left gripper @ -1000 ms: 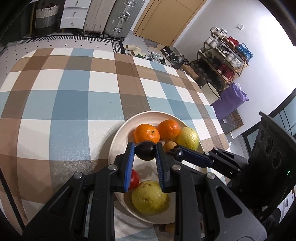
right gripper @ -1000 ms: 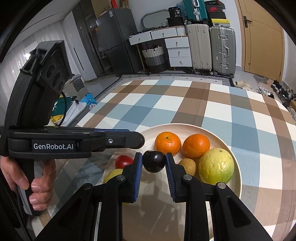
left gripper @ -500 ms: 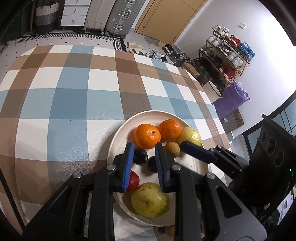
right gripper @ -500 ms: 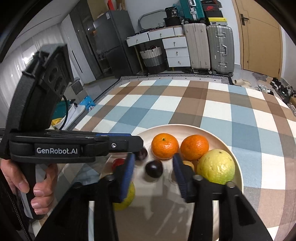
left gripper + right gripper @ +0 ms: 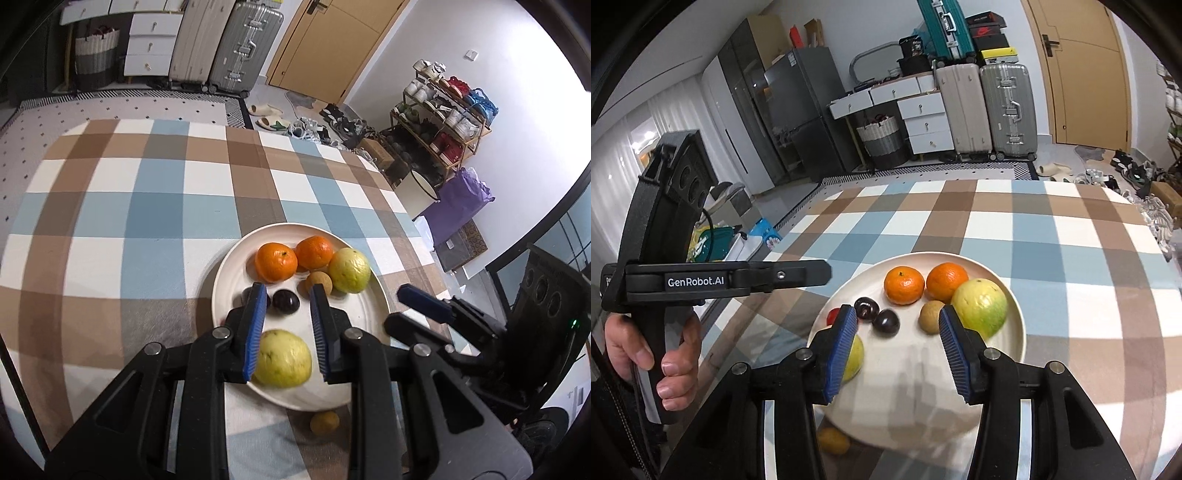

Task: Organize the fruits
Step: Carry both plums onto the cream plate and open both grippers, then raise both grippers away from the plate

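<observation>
A round cream ceramic plate is seen on the checked blue, brown and white cloth of the worktop, close to its near edge. On the plate, two orange mandarins are set side by side at the far side, with a large yellow-green guava beside them and a small brown round fruit touching it. Two dark purple plums lie near the plate's middle, apart from both tools; a small red fruit is partly hidden behind a blade. A second yellow-green guava rests at the near side of the plate. A small yellow-brown fruit lies off the plate on the cloth, just beside its near rim. The left tongs are held apart above the plate, clamped on nothing. The right tongs are spread wide, likewise empty. The person's left hand is seen gripping the left tool's handle.
</observation>
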Demonstrator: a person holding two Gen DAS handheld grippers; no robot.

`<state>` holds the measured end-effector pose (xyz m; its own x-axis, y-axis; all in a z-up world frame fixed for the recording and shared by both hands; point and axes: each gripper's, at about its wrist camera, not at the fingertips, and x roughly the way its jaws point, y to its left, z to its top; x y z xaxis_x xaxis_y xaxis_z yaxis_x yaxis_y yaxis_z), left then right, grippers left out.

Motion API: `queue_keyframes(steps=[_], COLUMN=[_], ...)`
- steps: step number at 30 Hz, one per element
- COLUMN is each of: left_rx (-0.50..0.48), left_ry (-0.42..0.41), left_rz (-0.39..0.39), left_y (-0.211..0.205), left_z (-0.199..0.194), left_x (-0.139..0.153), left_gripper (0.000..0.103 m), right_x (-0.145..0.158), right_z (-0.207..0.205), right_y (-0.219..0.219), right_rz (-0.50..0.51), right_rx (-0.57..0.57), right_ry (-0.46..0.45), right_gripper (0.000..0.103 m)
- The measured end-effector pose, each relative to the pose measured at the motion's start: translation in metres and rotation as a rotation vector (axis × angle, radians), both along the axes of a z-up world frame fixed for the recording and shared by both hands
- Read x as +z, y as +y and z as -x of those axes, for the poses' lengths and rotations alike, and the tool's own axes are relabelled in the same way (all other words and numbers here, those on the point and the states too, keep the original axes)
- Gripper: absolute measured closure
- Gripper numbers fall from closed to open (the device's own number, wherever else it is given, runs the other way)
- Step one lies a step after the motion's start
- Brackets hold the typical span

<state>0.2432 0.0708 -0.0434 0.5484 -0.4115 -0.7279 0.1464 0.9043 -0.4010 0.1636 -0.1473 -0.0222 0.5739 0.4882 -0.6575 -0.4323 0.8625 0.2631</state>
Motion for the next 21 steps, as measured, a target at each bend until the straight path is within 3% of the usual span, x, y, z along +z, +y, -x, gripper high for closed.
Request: queue_keyframes(steps=[8, 10, 15, 21], left_rx=[0.022, 0.027, 0.018, 0.040], left_ry=[-0.059, -0.077, -0.112, -0.131], left_rz=[-0.065, -0.084, -0.143, -0.178], left_y=[0.000, -0.002, -0.015, -0.025], left_z=[0.044, 0.055, 0.085, 0.118], left_x=[0.023, 0.028, 0.036, 0.037], left_gripper=[0.082, 0.078, 0.072, 0.048], right_x=[0.022, 0.027, 0.035, 0.040], right_z=[0.033, 0.040, 0.059, 0.082], right_y=[-0.008, -0.009, -0.012, -0.015], right_rz=[-0.008, -0.013, -0.034, -0.052], right_rx=[-0.019, -0.018, -0.026, -0.033], right_ry=[-0.048, -0.055, -0.082, -0.096], right_gripper=[0.050, 0.048, 0.034, 0.027])
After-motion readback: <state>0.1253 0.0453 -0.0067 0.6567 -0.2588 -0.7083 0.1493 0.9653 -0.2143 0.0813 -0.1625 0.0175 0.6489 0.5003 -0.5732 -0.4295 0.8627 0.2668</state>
